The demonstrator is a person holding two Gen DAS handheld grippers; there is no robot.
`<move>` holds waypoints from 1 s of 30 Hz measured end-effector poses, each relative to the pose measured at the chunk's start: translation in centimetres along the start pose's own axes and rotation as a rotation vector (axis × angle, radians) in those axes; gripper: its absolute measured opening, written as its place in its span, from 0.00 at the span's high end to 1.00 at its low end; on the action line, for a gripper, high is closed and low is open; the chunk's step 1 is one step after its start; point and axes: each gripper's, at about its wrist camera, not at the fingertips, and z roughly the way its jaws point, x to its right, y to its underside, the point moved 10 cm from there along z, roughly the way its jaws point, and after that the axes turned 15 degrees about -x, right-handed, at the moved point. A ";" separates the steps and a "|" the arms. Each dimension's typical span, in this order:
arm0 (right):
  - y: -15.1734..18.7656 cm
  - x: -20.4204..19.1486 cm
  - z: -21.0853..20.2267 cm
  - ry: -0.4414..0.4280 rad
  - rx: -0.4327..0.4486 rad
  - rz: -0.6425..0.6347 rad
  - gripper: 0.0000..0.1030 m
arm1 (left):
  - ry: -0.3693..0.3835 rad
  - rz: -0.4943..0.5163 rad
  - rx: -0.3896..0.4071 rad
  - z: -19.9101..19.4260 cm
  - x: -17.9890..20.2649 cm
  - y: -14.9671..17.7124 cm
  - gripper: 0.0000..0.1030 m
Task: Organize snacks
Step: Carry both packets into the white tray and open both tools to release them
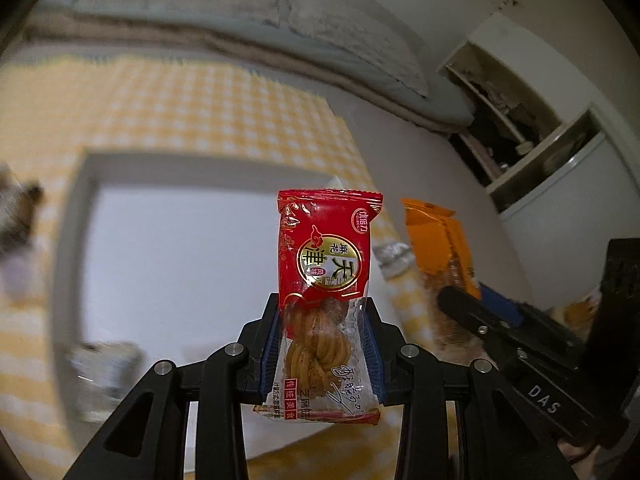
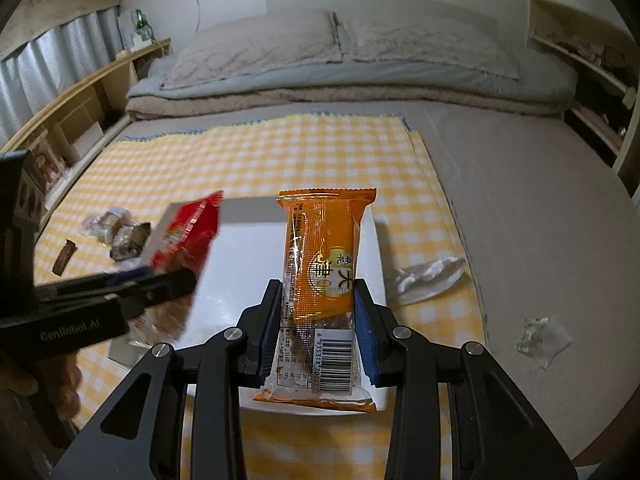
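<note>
1. Red foil up front: my left tongs (image 1: 322, 320) are pinching a red snack packet (image 1: 329, 248), blue pads tight on its clear lower half where a twisted brown pastry shows through.
2. That packet stands upright between the fingers, its red top poking out beyond the tips and its printed bottom edge hanging back toward my hand.
3. Under and ahead of the left tongs sits a white box (image 1: 80, 168), open side up, on a yellow checked cloth (image 1: 192, 104). The background is smeared here, so the details out to the left stay fuzzy.
4. Over to the right tongs (image 2: 316, 320): they are clamped on an orange snack packet (image 2: 326, 248), pads pressing both long edges just above the barcode.
5. The orange packet also stands upright, its crimped top beyond the tips, its bottom seam low between the fingers.
6. From the right wrist view, the white box lies directly beneath and beyond the tongs, and my left tongs cross in from the left with the red packet above the box's left part.
7. Beyond the left tongs, loose snacks (image 2: 120, 232) lie on the cloth, with a small brown bar (image 2: 64, 257) beside them.
8. Right of the right tongs, a crumpled white wrapper (image 2: 428, 276) rests at the cloth's edge; further right, a small clear wrapper (image 2: 540, 340) lies on the grey bed sheet (image 2: 520, 184).
</note>
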 end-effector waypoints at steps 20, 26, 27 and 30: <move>1.5 1.0 7.8 -0.040 -0.165 0.012 0.66 | -0.005 -0.230 -0.104 11.5 -7.2 -4.7 0.63; 1.4 0.0 8.7 -0.064 -0.173 0.002 0.65 | -0.006 -0.217 -0.105 12.3 -7.1 -6.3 0.54; 1.4 0.0 8.7 -0.068 -0.175 0.005 0.62 | -0.004 -0.216 -0.107 12.1 -7.3 -6.5 0.54; 1.4 0.3 8.6 -0.062 -0.181 0.023 0.62 | -0.020 -0.201 -0.111 12.0 -7.0 -5.9 0.55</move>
